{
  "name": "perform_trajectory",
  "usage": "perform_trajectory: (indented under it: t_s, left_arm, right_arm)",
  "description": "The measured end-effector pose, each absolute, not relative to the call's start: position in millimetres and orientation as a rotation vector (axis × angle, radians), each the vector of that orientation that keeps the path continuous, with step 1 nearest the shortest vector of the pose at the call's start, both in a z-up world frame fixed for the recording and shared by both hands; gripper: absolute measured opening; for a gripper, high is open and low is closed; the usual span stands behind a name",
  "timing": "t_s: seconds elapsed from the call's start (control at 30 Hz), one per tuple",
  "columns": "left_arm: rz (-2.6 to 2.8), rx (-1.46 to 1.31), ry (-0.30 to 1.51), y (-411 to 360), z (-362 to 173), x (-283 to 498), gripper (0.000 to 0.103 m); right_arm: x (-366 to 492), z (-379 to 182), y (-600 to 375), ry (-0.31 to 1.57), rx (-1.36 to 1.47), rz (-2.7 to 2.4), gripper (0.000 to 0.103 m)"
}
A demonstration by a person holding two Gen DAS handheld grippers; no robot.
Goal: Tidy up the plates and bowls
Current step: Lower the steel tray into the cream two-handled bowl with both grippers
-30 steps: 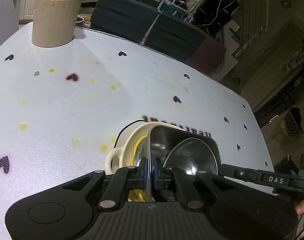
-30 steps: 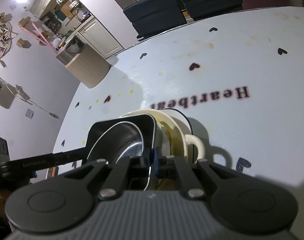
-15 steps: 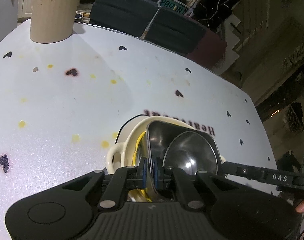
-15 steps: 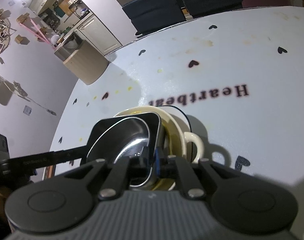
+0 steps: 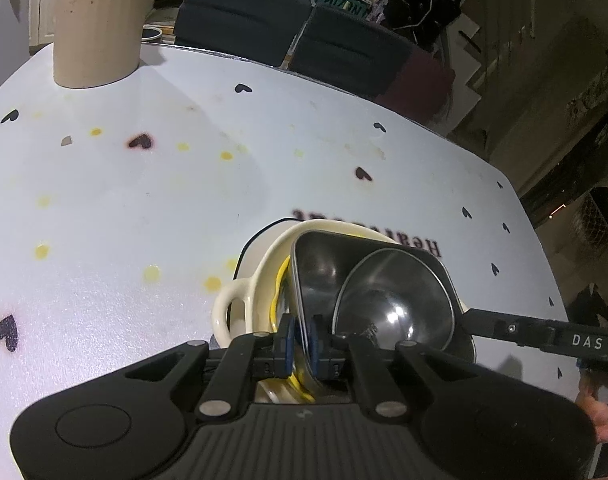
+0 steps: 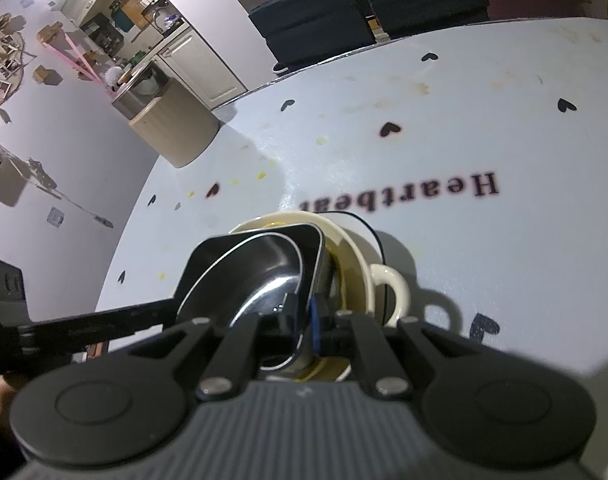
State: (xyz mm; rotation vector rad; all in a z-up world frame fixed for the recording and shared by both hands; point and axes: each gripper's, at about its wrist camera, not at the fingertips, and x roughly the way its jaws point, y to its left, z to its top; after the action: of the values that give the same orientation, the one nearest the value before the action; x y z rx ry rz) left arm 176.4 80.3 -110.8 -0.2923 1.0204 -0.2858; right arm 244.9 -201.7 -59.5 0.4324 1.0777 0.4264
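A square steel dish with a round steel bowl inside it rests tilted in a cream handled bowl. A yellow rim shows inside the cream bowl, and a dark-edged plate lies beneath. My left gripper pinches the dish's near rim, its jaws just starting to open. My right gripper is shut on the opposite rim of the steel dish, beside the cream bowl's handle. One of its black fingers reaches in from the right.
The stack stands on a white table printed with hearts and "Heartbeat". A beige cylindrical container stands at the far left corner. Dark chairs line the far edge. A person's fingers show at the right.
Both grippers stay on the steel dish's rims. The dish and round bowl have shifted slightly within the cream bowl, and the left view has tipped a little.
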Motion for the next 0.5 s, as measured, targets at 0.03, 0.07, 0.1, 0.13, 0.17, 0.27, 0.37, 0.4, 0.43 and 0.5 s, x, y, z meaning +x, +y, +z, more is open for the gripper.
perform_trajectory:
  t_s: [0.03,0.07,0.1,0.13,0.17,0.27,0.37,0.4,0.43,0.5]
  left_arm:
    - [-0.286,-0.291,1.020,80.1,-111.0,176.3,0.009]
    - [-0.286,-0.290,1.020,80.1,-111.0,176.2,0.009]
    - [-0.286,-0.289,1.020,79.9,-111.1,176.0,0.009]
    - [-0.286,-0.289,1.020,79.6,-110.9,176.1,0.009]
    - [-0.286,-0.289,1.020,79.6,-111.0,176.1,0.009]
    - [-0.288,-0.291,1.022,79.7,-111.5,176.1,0.010]
    - [-0.288,-0.292,1.024,79.9,-111.9,176.3,0.012]
    - [-0.287,-0.292,1.024,80.0,-111.9,176.3,0.012]
    - [-0.287,-0.293,1.026,80.1,-112.5,176.4,0.012]
    - [-0.291,-0.294,1.036,80.0,-115.0,177.0,0.011]
  right_arm:
    - [244.9,-59.5,-201.9,1.077,0.429,0.428,0.010]
    - [244.9,-60.1,-202.0,1.078,0.425,0.429,0.010]
    - [245.3,-61.4,-201.4,1.085,0.420,0.429,0.010]
    - [245.5,-63.2,-200.7,1.093,0.414,0.427,0.011]
    - [245.9,-65.1,-200.0,1.097,0.412,0.427,0.014]
    - [248.3,-66.1,-199.5,1.092,0.413,0.425,0.014]
    - [253.5,-68.1,-200.1,1.080,0.430,0.412,0.014]
    - [254.7,-68.7,-199.9,1.076,0.429,0.412,0.014]
    - [254.9,-68.2,-198.9,1.070,0.420,0.417,0.011]
    - [252.4,-64.8,-192.8,1.043,0.367,0.421,0.009]
